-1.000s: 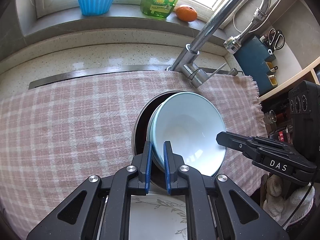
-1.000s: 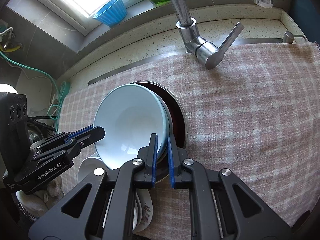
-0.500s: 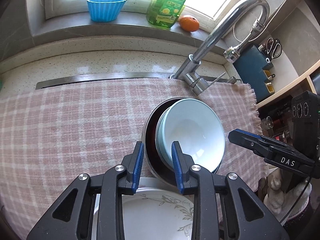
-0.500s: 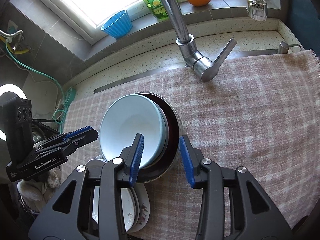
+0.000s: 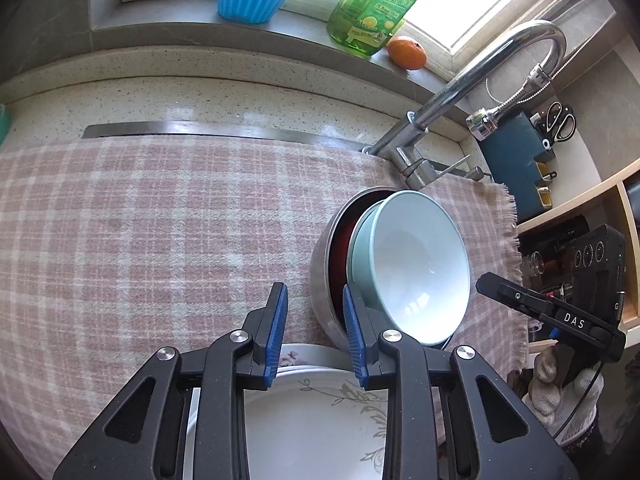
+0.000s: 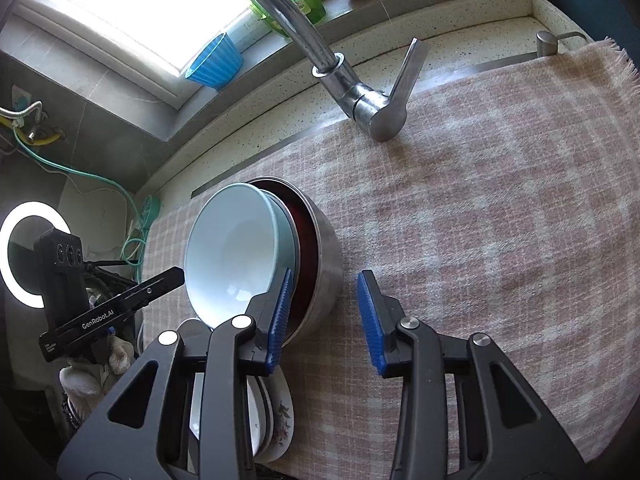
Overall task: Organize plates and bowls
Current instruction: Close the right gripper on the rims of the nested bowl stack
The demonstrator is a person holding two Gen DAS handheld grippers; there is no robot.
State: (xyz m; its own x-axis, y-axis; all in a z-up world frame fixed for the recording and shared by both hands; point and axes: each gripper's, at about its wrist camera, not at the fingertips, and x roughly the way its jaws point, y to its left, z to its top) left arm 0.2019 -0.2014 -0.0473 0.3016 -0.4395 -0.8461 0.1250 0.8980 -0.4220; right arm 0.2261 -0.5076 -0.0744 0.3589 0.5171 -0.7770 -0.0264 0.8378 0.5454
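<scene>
Bright daylight via window [image 5: 460, 4], blown-out glare, fisheye-warped dark edges.

Pale blue bowl [image 5: 420, 264] in a steel bowl [image 5: 324, 280] on pink-and-cream checked cloth [image 5: 140, 232]; blue claw pads [image 5: 276, 336].

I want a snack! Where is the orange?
The orange sits on the window sill, right of the green soap bottle in the left wrist view, behind the tap.
</scene>
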